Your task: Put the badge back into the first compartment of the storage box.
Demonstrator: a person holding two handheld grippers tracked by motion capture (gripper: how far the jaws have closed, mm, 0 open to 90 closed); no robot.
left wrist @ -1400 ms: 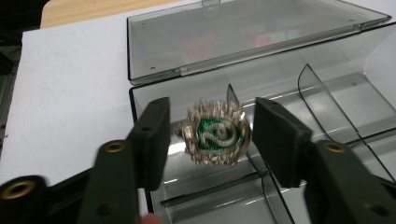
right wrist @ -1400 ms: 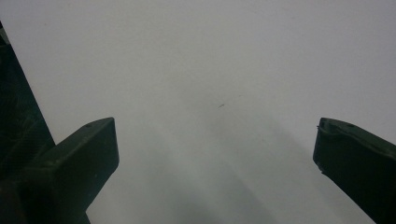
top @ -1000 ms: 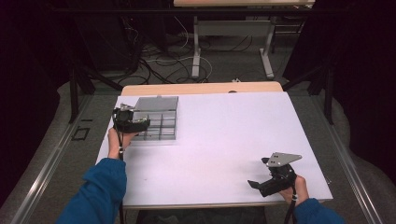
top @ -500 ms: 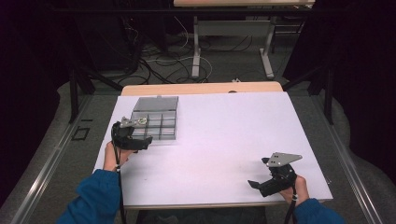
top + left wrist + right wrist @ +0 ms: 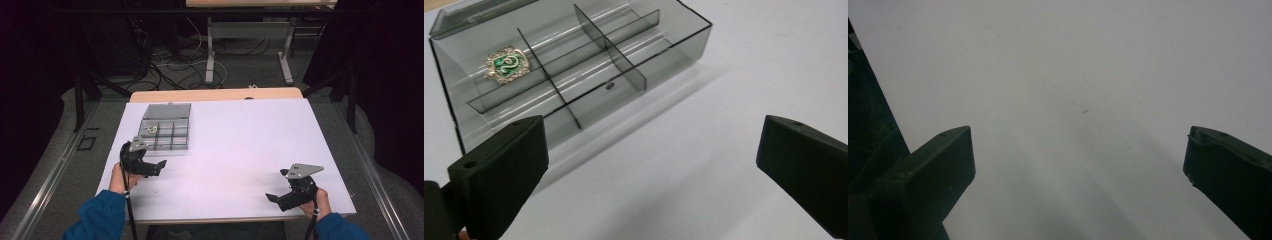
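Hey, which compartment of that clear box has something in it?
The corner compartment at the hinged-lid end of the divided box holds a green and silver badge; the other compartments look empty.

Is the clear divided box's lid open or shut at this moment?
Open. The lid lies folded back flat behind the box, and the green badge sits uncovered in one compartment.

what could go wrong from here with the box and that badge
1. The box is a light open tray; a jaw of the left gripper going back in could shove it across the table.
2. The badge lies flat in a walled corner cell, so the wide jaws may not fit around it.
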